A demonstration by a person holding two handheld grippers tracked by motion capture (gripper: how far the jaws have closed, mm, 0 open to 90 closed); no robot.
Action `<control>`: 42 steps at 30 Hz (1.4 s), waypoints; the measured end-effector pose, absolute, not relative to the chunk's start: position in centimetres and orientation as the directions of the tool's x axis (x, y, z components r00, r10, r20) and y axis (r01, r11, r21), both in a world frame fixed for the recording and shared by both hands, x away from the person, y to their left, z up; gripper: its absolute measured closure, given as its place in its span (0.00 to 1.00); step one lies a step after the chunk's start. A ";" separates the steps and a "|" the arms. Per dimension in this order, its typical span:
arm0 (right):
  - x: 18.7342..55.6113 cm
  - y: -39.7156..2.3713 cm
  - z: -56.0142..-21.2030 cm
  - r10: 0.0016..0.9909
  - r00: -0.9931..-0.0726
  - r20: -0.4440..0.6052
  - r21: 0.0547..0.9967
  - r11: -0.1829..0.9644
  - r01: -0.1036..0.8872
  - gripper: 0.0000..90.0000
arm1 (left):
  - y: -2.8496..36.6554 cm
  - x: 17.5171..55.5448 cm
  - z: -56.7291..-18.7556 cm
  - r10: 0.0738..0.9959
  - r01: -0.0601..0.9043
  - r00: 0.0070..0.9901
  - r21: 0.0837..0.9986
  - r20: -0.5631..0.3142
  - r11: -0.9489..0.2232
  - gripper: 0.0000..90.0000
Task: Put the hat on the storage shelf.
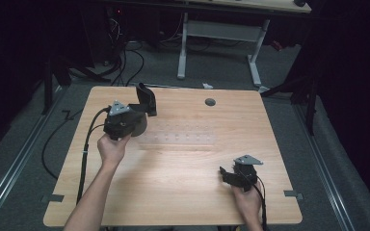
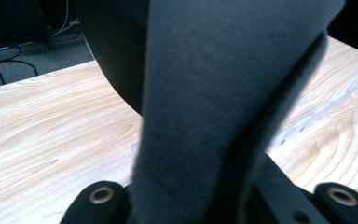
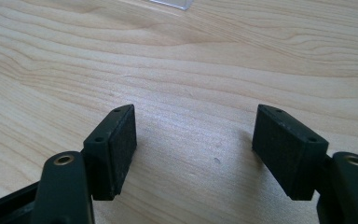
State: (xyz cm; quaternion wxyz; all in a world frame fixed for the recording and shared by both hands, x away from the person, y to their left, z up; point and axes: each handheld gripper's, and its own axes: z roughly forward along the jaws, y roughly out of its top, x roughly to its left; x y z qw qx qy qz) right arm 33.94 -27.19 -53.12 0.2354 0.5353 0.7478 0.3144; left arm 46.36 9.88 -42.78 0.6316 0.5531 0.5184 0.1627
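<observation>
My left gripper (image 1: 141, 114) hangs over the far left part of the wooden table (image 1: 188, 163), held up by a hand. It is shut on a dark grey, cloth-like object (image 1: 146, 98) that sticks up past the jaws. In the left gripper view this dark object (image 2: 214, 93) rises between the jaws and hides their tips. My right gripper (image 1: 224, 172) rests low at the front right of the table. Its jaws stand open (image 3: 196, 135) with only bare wood between the pads (image 3: 121, 135).
A round grey hole cover (image 1: 210, 102) sits near the table's far edge. A pale strip of faint marks (image 1: 178, 139) runs across the middle. Beyond the table stand a white-legged desk (image 1: 219, 29) and floor cables (image 1: 125, 62).
</observation>
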 end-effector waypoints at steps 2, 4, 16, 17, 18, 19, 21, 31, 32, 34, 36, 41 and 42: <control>33.9 -27.2 -53.1 0.949 -0.316 -0.015 0.722 0.229 0.653 0.34 | 9.8 46.4 -42.8 0.780 0.367 0.411 0.869 -0.471 0.332 0.95; 33.9 -27.2 -53.1 0.949 -0.316 -0.015 0.722 0.229 0.653 0.34 | 9.4 46.4 -42.9 0.785 0.364 0.415 0.874 -0.461 0.321 0.95; 33.9 -27.2 -53.1 0.948 -0.318 -0.015 0.722 0.230 0.653 0.34 | 8.8 46.4 -42.9 0.802 0.352 0.402 0.883 -0.442 0.310 0.95; 33.9 -27.2 -53.1 0.948 -0.318 -0.015 0.722 0.230 0.653 0.34 | 8.8 46.4 -42.9 0.802 0.352 0.402 0.883 -0.442 0.310 0.95; 33.9 -27.2 -53.1 0.948 -0.318 -0.015 0.722 0.230 0.653 0.34 | 8.9 46.4 -42.9 0.803 0.352 0.401 0.883 -0.442 0.311 0.95; 33.9 -27.2 -53.1 0.948 -0.318 -0.015 0.722 0.230 0.653 0.34 | 8.9 46.4 -42.9 0.803 0.351 0.399 0.883 -0.442 0.312 0.95; 33.9 -27.2 -53.1 0.948 -0.318 -0.015 0.722 0.231 0.653 0.34 | 8.8 46.4 -42.9 0.805 0.350 0.393 0.882 -0.444 0.315 0.95; 33.9 -27.2 -53.1 0.948 -0.319 -0.014 0.722 0.231 0.653 0.34 | 8.9 46.5 -43.2 0.814 0.351 0.373 0.880 -0.445 0.319 0.95; 33.9 -27.2 -53.1 0.948 -0.319 -0.014 0.722 0.231 0.653 0.34 | 8.9 46.6 -43.3 0.815 0.352 0.371 0.879 -0.446 0.320 0.95; 33.9 -27.2 -53.1 0.948 -0.319 -0.014 0.722 0.231 0.653 0.34 | 8.8 46.6 -43.4 0.811 0.355 0.371 0.876 -0.452 0.325 0.95; 33.9 -27.2 -53.1 0.947 -0.320 -0.015 0.722 0.231 0.653 0.34 | 8.7 46.6 -43.6 0.813 0.357 0.372 0.878 -0.448 0.320 0.95; 33.9 -27.2 -53.1 0.947 -0.320 -0.015 0.722 0.232 0.653 0.34 | 8.2 46.9 -44.2 0.816 0.368 0.365 0.875 -0.447 0.315 0.95; 33.9 -27.2 -53.1 0.947 -0.320 -0.015 0.722 0.231 0.652 0.34 | 8.2 46.9 -44.3 0.820 0.371 0.367 0.877 -0.440 0.304 0.95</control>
